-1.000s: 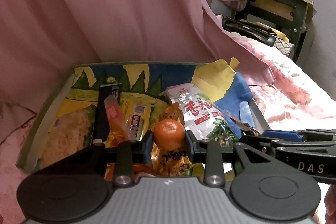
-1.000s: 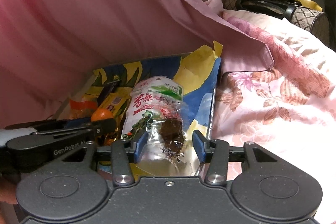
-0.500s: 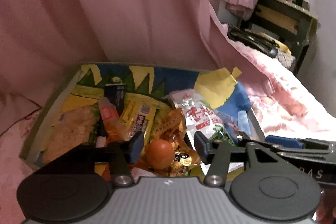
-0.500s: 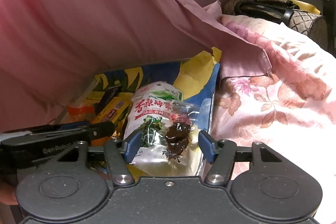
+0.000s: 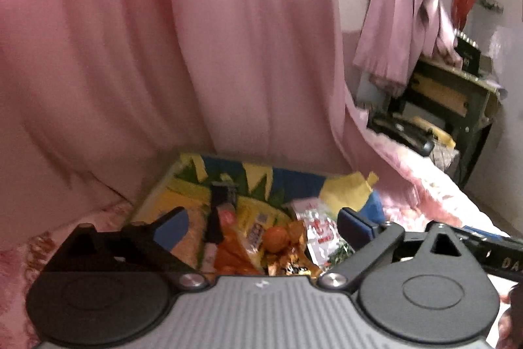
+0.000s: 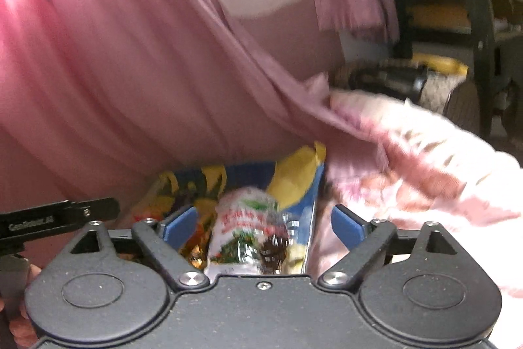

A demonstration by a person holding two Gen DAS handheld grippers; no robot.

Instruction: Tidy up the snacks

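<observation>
Snacks lie in a heap inside a shallow box [image 5: 157, 185] with a bright blue and yellow picture on its floor. The box sits on a bed with a pink flowered cover [image 6: 425, 159], under a pink curtain [image 5: 163, 38].

A small orange [image 5: 275, 237] rests in the middle of the heap, on a crinkly gold wrapper [image 5: 294, 260]. Just beside it are a yellow packet [image 5: 255, 223] and a dark stick-shaped pack [image 5: 220, 205]. A white bag with red letters [image 6: 248, 231] lies toward the right side of the box.

The left gripper [image 5: 261, 228] hangs over the heap with its jaws spread wide, and nothing is in them. The right gripper [image 6: 261, 226] is the same, jaws wide apart above the white bag, gripping nothing.

All the snacks seem to be in the box, so the job looks nearly done. They are piled up and not in neat rows, so some tidying may be left.

The white bag is long. Its long side runs from the near edge of the box to the far edge, with the see-through end nearer the camera. The dark pack points about the same way.
</observation>
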